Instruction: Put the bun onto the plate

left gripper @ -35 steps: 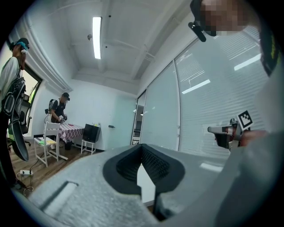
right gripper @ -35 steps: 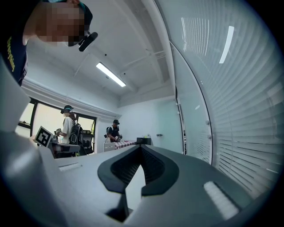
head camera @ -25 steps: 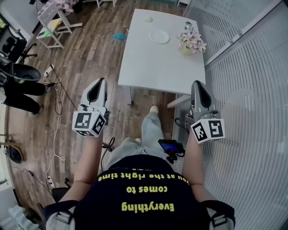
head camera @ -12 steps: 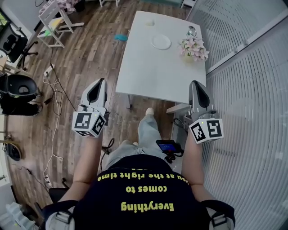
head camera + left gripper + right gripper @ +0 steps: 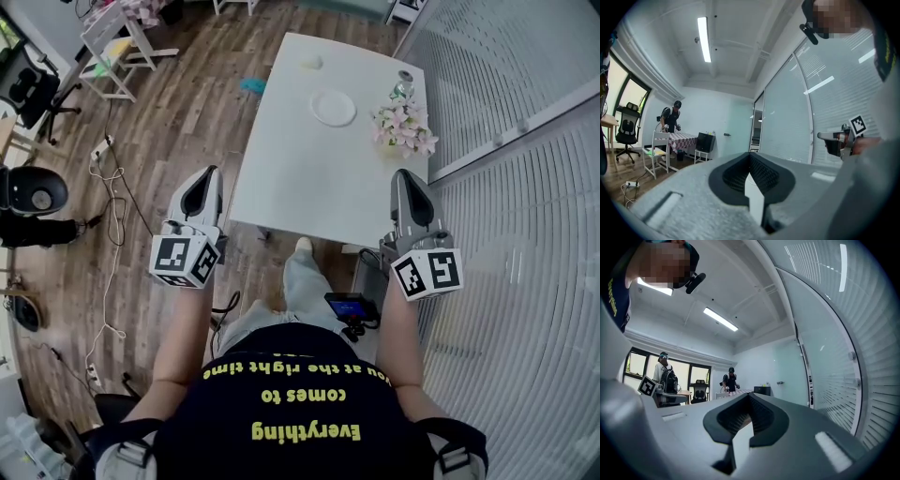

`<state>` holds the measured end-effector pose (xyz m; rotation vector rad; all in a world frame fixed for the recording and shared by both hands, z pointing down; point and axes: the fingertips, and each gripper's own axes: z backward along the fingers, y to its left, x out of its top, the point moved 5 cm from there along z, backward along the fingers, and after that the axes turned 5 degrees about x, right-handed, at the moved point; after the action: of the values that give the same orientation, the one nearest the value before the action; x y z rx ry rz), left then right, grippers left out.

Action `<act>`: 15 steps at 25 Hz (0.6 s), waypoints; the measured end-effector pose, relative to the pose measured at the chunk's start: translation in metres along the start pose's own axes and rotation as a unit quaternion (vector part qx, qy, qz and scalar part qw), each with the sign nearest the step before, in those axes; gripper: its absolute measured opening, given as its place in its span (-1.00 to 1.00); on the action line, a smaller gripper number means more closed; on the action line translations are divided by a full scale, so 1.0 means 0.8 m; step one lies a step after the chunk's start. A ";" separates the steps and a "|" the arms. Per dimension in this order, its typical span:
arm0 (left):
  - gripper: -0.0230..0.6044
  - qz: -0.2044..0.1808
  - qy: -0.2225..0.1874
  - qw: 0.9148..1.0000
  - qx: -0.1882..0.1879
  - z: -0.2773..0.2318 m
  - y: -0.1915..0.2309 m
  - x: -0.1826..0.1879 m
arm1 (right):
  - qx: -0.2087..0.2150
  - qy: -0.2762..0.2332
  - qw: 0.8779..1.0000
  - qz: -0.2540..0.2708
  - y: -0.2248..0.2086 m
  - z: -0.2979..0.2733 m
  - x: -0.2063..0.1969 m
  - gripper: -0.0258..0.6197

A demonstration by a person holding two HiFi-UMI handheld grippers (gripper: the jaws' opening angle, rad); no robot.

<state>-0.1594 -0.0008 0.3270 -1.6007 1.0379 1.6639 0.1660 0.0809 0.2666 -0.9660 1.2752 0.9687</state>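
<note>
In the head view a small pale bun [image 5: 311,63] lies near the far end of the white table [image 5: 309,178]. A white plate [image 5: 334,107] sits a little nearer, apart from the bun. My left gripper [image 5: 207,173] is held level over the wooden floor, left of the table's near corner. My right gripper [image 5: 407,176] hovers at the table's near right corner. Both are short of the plate and bun. In the left gripper view the left gripper [image 5: 752,187] has its jaws together and empty. In the right gripper view the right gripper [image 5: 745,427] looks the same.
Pink flowers [image 5: 403,127] and a small glass [image 5: 405,80] stand at the table's right side. A curved glass wall [image 5: 506,187] runs along the right. White chairs [image 5: 112,47], a person [image 5: 37,202] and cables [image 5: 112,234] occupy the floor at left.
The table has drawn nearer and lower in the head view. Both grippers have come up to its near edge, keeping their pose and spacing. The person at left shifted.
</note>
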 end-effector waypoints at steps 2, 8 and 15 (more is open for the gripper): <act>-0.93 0.000 0.001 1.000 0.002 -0.023 -0.002 0.006 | 0.005 0.000 1.000 -0.002 -0.017 -0.017 0.005 -0.91; -0.93 -0.001 0.011 1.000 0.010 -0.081 -0.011 0.018 | 0.020 0.004 1.000 -0.013 -0.063 -0.068 0.015 -0.91; -0.93 -0.009 0.012 1.000 0.027 -0.134 -0.010 0.029 | 0.038 0.003 0.999 -0.015 -0.110 -0.119 0.019 -0.91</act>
<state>-0.0991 -0.0902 0.3066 -1.5943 1.0696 1.5950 0.2214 -0.0360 0.2493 -0.9269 1.2903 0.8897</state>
